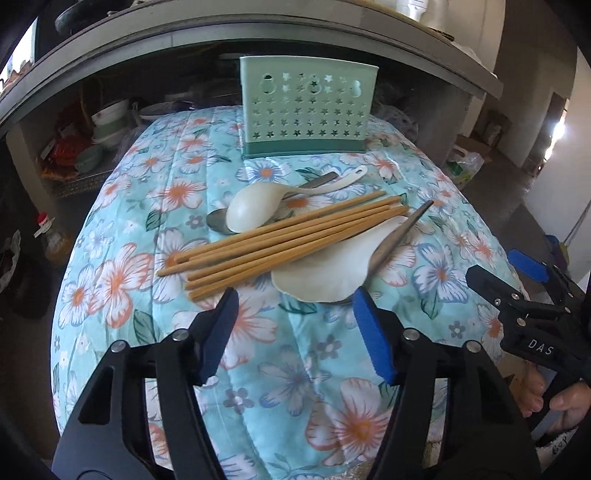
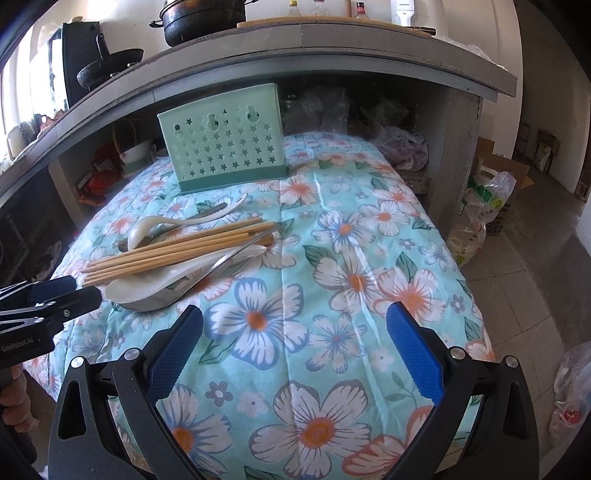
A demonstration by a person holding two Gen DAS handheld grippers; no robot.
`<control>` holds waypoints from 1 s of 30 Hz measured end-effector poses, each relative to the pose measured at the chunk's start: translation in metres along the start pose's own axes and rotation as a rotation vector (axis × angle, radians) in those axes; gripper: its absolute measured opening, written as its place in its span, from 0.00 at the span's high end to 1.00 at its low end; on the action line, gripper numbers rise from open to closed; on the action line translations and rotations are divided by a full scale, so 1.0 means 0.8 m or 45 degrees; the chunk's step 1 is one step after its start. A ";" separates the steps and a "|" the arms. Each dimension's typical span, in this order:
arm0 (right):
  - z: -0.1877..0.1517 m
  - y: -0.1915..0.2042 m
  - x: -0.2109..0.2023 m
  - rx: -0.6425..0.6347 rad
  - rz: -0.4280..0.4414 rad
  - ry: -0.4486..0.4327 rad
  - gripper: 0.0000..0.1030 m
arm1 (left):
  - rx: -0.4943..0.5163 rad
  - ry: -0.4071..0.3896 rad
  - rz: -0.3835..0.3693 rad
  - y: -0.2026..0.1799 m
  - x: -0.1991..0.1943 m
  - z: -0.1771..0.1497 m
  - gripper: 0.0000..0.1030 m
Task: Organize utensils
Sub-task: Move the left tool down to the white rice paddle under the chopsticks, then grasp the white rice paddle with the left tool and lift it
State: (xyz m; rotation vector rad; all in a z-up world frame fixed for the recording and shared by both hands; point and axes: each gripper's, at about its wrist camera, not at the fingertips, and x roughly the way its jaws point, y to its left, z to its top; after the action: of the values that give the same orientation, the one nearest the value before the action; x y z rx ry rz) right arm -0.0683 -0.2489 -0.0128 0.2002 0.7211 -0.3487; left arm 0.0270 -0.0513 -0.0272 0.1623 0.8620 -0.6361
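Note:
A mint-green perforated utensil holder (image 1: 308,107) (image 2: 225,140) stands upright at the far end of the floral cloth (image 1: 295,369). In front of it lies a pile: several wooden chopsticks (image 1: 280,240) (image 2: 177,251) across a flat white paddle (image 1: 325,273), a white rice spoon (image 1: 251,212), a metal spoon (image 1: 218,221) and a grey metal handle (image 1: 402,232). My left gripper (image 1: 294,299) (image 2: 70,291) hovers just short of the chopsticks, open, nothing between its blue pads. My right gripper (image 2: 295,314) (image 1: 517,273) is open over bare cloth, to the right of the pile.
A concrete counter overhangs the far end, with bowls (image 1: 110,122) on the shelf under it and black pots (image 2: 203,18) on top. Plastic bags (image 2: 487,206) sit on the floor at right. A bottle (image 1: 48,232) stands low at left.

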 end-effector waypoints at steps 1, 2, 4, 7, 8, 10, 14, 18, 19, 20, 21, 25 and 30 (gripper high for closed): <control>-0.001 0.001 0.000 0.000 0.007 0.003 0.06 | -0.008 0.014 -0.023 -0.001 0.004 0.003 0.50; -0.001 0.002 0.000 0.000 0.013 0.006 0.06 | -0.039 0.030 -0.059 0.001 0.007 0.006 0.53; -0.002 0.004 0.001 -0.004 0.019 0.013 0.06 | -0.099 0.046 -0.070 0.005 0.012 0.011 0.58; -0.004 0.007 0.002 -0.011 0.032 0.022 0.06 | -0.159 0.079 -0.052 0.013 0.026 0.013 0.61; -0.004 0.008 0.002 -0.011 0.038 0.026 0.06 | -0.171 0.107 -0.040 0.016 0.033 0.013 0.64; -0.004 0.010 0.003 -0.012 0.046 0.033 0.06 | -0.206 0.152 -0.030 0.023 0.046 0.012 0.71; -0.005 0.014 0.001 -0.015 0.055 0.034 0.06 | -0.277 0.165 -0.034 0.032 0.049 0.011 0.90; -0.005 0.014 -0.001 -0.008 0.052 0.036 0.06 | -0.272 0.133 -0.046 0.032 0.031 0.012 0.97; -0.005 0.014 -0.001 -0.005 0.049 0.037 0.06 | -0.276 0.128 -0.055 0.031 0.026 0.012 0.99; -0.005 0.013 -0.001 -0.003 0.048 0.039 0.06 | -0.281 0.123 -0.065 0.032 0.018 0.012 0.99; -0.005 0.013 -0.001 -0.001 0.048 0.040 0.06 | -0.286 0.123 -0.074 0.032 0.013 0.011 0.99; -0.005 0.014 -0.004 -0.005 0.050 0.038 0.06 | -0.343 0.144 -0.125 0.041 -0.008 0.003 1.00; -0.006 0.019 -0.006 -0.017 0.064 0.039 0.06 | -0.551 0.198 -0.199 0.083 -0.007 -0.010 1.00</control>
State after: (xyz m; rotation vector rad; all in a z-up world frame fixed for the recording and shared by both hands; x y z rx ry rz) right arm -0.0687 -0.2328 -0.0123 0.2109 0.7474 -0.2936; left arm 0.0578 0.0074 -0.0359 -0.2516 1.1503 -0.5726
